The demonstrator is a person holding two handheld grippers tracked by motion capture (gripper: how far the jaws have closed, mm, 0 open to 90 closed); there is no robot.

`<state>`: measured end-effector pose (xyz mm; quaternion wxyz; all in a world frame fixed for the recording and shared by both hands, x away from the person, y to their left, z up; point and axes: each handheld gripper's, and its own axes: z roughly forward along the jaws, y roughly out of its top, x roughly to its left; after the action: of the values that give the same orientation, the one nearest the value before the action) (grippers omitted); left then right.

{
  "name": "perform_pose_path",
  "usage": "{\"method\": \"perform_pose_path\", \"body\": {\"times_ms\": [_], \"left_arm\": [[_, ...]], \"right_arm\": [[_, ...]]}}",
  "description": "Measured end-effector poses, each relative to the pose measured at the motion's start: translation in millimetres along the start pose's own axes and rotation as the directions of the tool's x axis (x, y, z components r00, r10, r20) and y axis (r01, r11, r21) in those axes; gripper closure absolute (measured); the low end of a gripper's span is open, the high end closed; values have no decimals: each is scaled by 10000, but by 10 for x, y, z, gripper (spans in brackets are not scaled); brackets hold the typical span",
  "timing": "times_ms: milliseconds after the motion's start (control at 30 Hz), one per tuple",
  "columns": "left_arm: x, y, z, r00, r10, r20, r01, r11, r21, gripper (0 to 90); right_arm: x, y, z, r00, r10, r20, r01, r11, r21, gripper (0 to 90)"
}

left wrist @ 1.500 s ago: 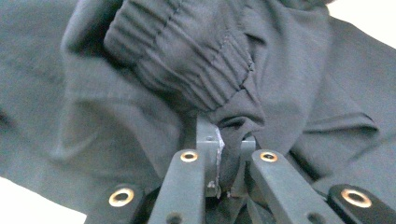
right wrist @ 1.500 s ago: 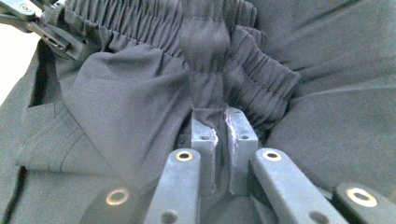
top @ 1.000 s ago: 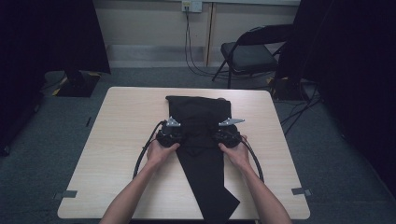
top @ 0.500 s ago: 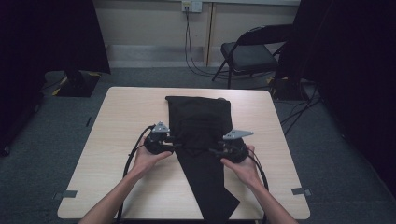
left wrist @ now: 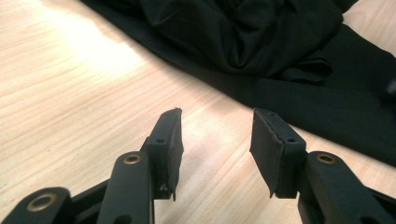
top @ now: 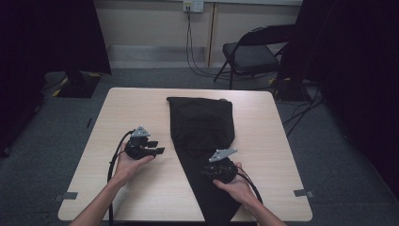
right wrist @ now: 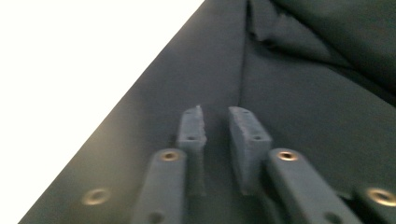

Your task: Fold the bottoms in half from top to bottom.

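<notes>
Since a second ago both my hands have drawn back toward me from the middle of the black trousers; my left gripper has slid off the cloth onto bare wood, and my right gripper has come down the narrow leg.

The trousers lie along the middle of the worktop, the wide folded part at the far end, one leg tapering toward the near edge. In the left gripper view the cloth is bunched in soft folds just beyond my jaws, which stand apart with nothing between them; they have opened over the last second and since eased in a little. In the right gripper view my jaws hover over the flat leg with a small gap, empty as far as I can see; they have just been closing.

I judge the cloth light, limp and a bit slick: it will sag and crease rather than keep shape, and nothing here can break. The best hold looks like a hem or a folded edge, pinched through both layers so it does not slip.
</notes>
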<state>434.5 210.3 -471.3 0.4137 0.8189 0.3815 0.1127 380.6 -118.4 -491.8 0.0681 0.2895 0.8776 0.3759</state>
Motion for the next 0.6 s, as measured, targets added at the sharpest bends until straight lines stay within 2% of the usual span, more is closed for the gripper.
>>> {"method": "perform_pose_path", "body": {"times_ms": [33,67,100,133,167,200,267,333,400,433,467,500,567,600], "left_arm": [[-5,-3,-2,10000,-11,-30,11,10000,58,536],[-11,-2,-6,10000,29,-27,-28,10000,90,534],[-11,-2,-6,10000,29,-27,-28,10000,90,534],[-34,2,-13,10000,73,-5,-73,9999,110,532],[-34,2,-13,10000,73,-5,-73,9999,110,531],[-44,7,-14,9999,165,18,-165,9998,110,530],[-75,16,0,9998,192,103,-193,9998,84,528],[-87,19,13,9996,243,138,-245,9996,136,526],[-117,21,39,9992,343,225,-348,9991,224,522],[-117,21,39,9992,343,225,-348,9991,224,522],[-148,30,46,9987,438,261,-444,9988,211,521],[-148,30,46,9987,438,261,-444,9988,211,521],[-213,40,52,9975,577,409,-584,9982,167,521],[-252,43,57,9961,700,535,-709,9974,144,521]], "right_arm": [[13,2,8,10000,-91,-31,91,10000,-23,822],[30,16,16,9995,-108,-300,110,9999,84,873],[30,16,16,9995,-108,-300,110,9999,84,873],[70,53,20,9976,-177,-672,173,9998,-54,900],[70,53,20,9976,-177,-672,173,9998,-54,900],[155,128,24,9935,-351,-1085,323,9991,-274,900],[232,201,33,9882,-447,-1467,373,9979,-528,900],[268,235,42,9861,-517,-1582,422,9971,-628,900],[435,352,157,9748,-823,-2074,691,9951,-704,900],[435,352,157,9748,-823,-2074,691,9951,-704,900],[536,401,287,9633,-1165,-2418,1049,9926,-603,900],[536,401,287,9633,-1165,-2418,1049,9926,-603,900],[613,429,433,9562,-1127,-2703,1039,9935,-467,888],[632,433,457,9538,-1118,-2788,1035,9936,-446,832]]}}
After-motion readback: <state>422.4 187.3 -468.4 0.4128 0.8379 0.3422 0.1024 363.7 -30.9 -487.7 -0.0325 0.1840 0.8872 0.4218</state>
